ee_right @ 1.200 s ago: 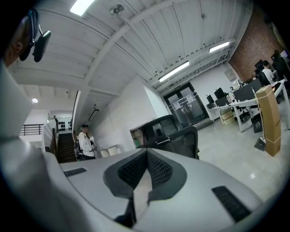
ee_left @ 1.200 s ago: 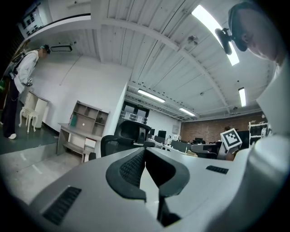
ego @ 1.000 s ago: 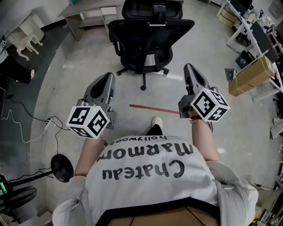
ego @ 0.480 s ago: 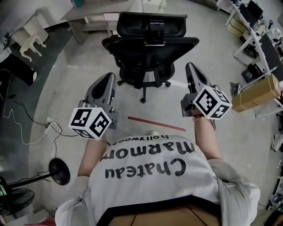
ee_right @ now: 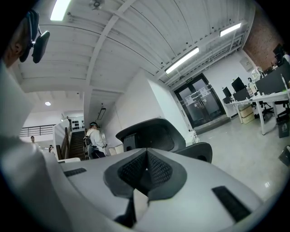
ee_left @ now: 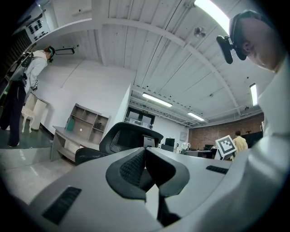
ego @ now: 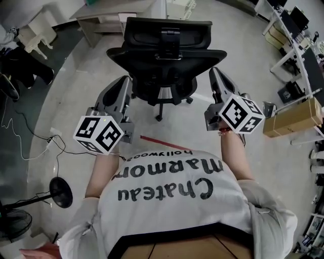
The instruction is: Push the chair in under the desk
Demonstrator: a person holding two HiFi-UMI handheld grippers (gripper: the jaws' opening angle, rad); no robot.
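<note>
A black office chair (ego: 164, 55) stands on the floor in front of me, its high back and headrest towards me. Beyond it, at the far left, is a grey desk (ego: 101, 12). My left gripper (ego: 125, 81) is shut and empty, level with the chair's left side and short of it. My right gripper (ego: 214, 72) is likewise shut and empty by the chair's right side. The left gripper view has the chair (ee_left: 129, 140) just past the closed jaws, with the desk (ee_left: 63, 140) to the left. In the right gripper view the chair's back (ee_right: 152, 133) rises behind the jaws.
A strip of red tape (ego: 157, 143) lies on the floor by my feet. Cables (ego: 30, 146) and a fan stand (ego: 61, 192) are at the left. A cardboard box (ego: 291, 119) and white desks (ego: 304, 45) are at the right. A person (ee_left: 22, 90) stands far left.
The chair has come nearer and larger in the head view. Both grippers now reach alongside its back, still shut.
</note>
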